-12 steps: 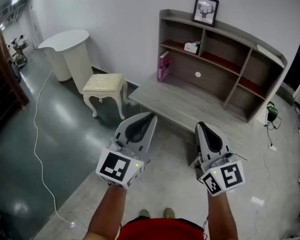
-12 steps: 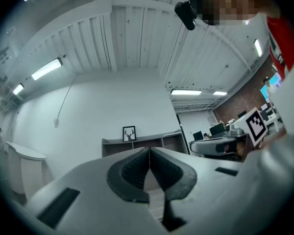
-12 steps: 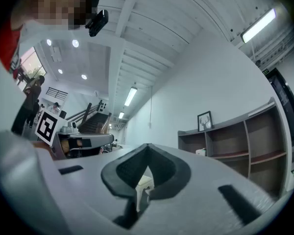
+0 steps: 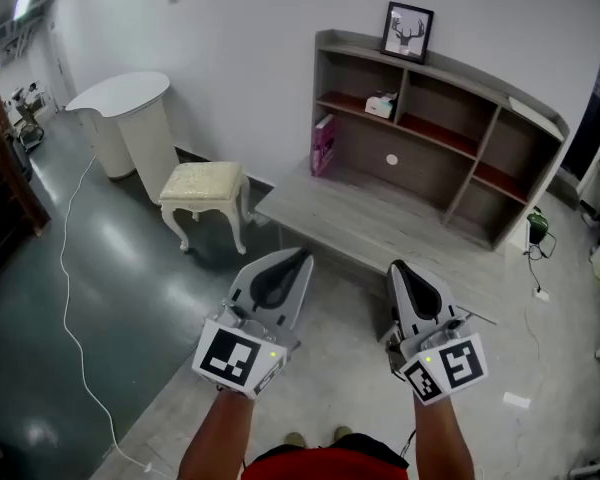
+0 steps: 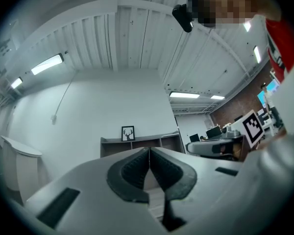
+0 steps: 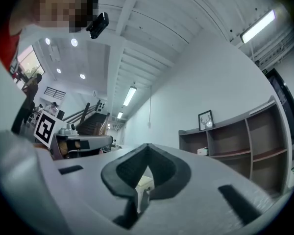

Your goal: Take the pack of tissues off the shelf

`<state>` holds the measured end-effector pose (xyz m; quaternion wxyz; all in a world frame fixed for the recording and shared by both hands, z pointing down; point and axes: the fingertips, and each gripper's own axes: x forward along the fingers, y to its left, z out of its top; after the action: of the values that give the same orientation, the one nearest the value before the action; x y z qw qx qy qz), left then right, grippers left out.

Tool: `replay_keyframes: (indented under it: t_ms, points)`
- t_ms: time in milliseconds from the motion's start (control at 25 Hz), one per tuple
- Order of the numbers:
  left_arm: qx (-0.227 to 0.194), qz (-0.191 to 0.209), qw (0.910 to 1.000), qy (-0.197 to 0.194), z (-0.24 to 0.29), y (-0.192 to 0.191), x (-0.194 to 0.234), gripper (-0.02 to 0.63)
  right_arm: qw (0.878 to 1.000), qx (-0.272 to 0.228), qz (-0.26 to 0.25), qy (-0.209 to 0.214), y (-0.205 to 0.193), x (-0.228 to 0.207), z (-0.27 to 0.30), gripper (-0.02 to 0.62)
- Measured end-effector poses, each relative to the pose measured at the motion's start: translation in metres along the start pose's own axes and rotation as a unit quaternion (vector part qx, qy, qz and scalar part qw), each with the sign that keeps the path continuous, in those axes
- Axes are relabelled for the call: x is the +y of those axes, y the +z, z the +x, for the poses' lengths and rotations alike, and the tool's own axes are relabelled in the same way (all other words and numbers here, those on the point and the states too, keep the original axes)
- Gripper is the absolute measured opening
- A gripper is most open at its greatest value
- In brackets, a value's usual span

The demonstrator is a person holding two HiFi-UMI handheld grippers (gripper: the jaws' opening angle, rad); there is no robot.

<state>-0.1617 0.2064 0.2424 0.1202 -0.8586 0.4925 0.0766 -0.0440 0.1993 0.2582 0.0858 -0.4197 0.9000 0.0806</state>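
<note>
The pack of tissues [image 4: 382, 105] is a small white box on the upper left shelf of the grey shelf unit [image 4: 500, 128], also seen far off as the tissue pack [image 6: 202, 151] in the right gripper view. My left gripper [image 4: 301, 256] and right gripper [image 4: 397, 265] are held side by side, well short of the shelf, above the floor in front of the low grey desk [image 4: 380, 230]. Both are shut with nothing in them. The left gripper [image 5: 149, 150] points toward the shelf unit [image 5: 137, 142]. The right gripper [image 6: 147, 146] has its tips closed together.
A framed picture [image 4: 408, 32] stands on top of the shelf unit, and a pink box [image 4: 324, 144] leans at its lower left. A cream stool [image 4: 202, 183] and a white rounded counter [image 4: 130, 108] stand to the left. A white cable [image 4: 70, 298] trails over the floor.
The head view has shifted a little, so the shelf sits slightly higher and further left. Both grippers keep nearly the same place and stay shut.
</note>
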Motion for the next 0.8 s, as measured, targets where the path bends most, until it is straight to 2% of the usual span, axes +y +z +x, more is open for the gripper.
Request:
replay_keyframes:
  t_ms: [400,640,800]
  points:
    - [-0.006,-0.016,0.9998,-0.008,0.029,-0.011,0.032,0.012,1.000,0.005,-0.008,-0.026,-0.013,-0.014,0.025,0.005]
    - [-0.004,-0.011,0.9998,-0.013,0.083,-0.031,0.045,0.012,0.999,-0.007,-0.016,-0.028,-0.029,-0.061,0.058,0.005]
    - [-0.001,-0.010,0.9999,-0.006,0.136,-0.048,0.064,0.014,0.999,-0.017,-0.023,-0.027,-0.039,-0.107,0.089,0.005]
